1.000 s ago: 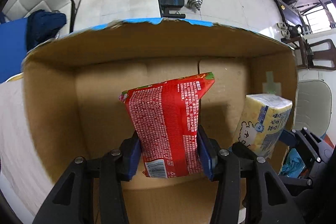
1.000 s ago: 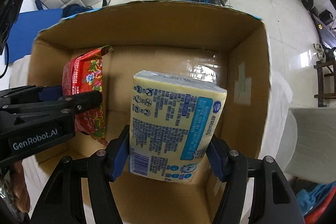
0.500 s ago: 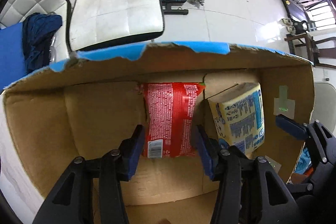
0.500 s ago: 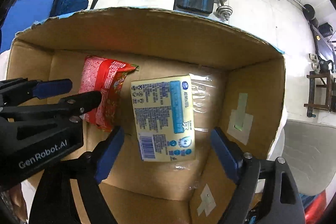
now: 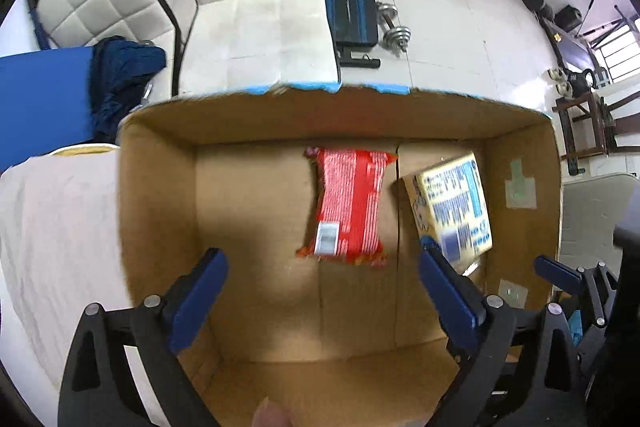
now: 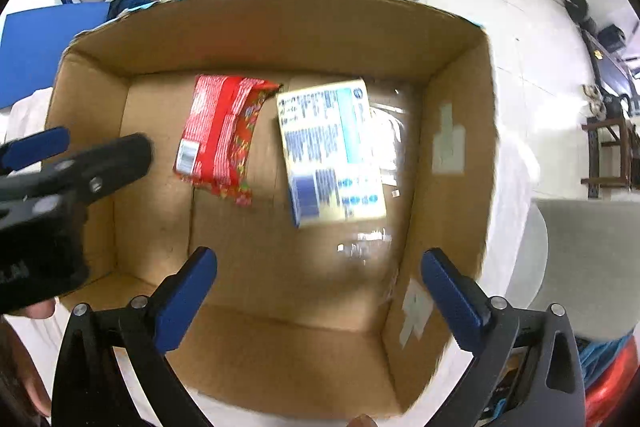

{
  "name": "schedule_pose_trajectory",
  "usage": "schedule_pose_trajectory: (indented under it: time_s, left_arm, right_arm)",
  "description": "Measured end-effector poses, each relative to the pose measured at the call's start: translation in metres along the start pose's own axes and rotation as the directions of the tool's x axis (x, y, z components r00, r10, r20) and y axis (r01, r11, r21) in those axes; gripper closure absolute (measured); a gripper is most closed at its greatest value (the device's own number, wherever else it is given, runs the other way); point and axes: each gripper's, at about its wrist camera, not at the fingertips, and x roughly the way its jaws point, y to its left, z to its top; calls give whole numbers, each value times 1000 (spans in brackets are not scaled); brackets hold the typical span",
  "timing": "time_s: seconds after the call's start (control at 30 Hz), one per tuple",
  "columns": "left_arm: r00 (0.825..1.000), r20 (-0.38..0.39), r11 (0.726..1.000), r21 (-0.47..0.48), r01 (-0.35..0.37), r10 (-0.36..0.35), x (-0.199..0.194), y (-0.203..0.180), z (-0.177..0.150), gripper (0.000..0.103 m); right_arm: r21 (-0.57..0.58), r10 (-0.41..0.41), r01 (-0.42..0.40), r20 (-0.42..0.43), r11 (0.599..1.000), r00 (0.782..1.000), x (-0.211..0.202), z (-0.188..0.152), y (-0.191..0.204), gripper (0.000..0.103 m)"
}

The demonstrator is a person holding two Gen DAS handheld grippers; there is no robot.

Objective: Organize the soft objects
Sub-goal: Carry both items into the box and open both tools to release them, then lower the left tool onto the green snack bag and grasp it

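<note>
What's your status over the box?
Left gripper, right gripper opening, empty. Red snack packet, yellow tissue pack inside cardboard box. Nothing obstructing.

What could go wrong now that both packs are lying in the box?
1. The yellow pack lies tilted close beside the red pack; anything dropped next may land crooked on them.
2. The left hand-held gripper and right hand-held gripper, jaws opening and empty, hang over the box side by side and could knock each other or its wall.
</note>
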Motion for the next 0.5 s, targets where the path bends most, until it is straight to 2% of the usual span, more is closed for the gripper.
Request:
schedule_pose_trajectory:
  time_s: [0.23, 0.37, 0.5]
  left_arm:
    - [998, 65, 1000, -18, -20, 21, -31, 7, -49, 2]
    - [984, 163, 997, -29, -72, 76, -58, 7, -76, 2]
    - [971, 223, 996, -15, -85, 87, -88, 2, -101, 2]
  right_arm:
    - [4, 3, -3, 53, 1000, 999, -32, -37, 15, 0]
    - [15, -16, 14, 104, 1000, 994, -58, -59, 20, 0]
    - [28, -17, 13, 150, 1000, 989, -73, -75, 22, 0]
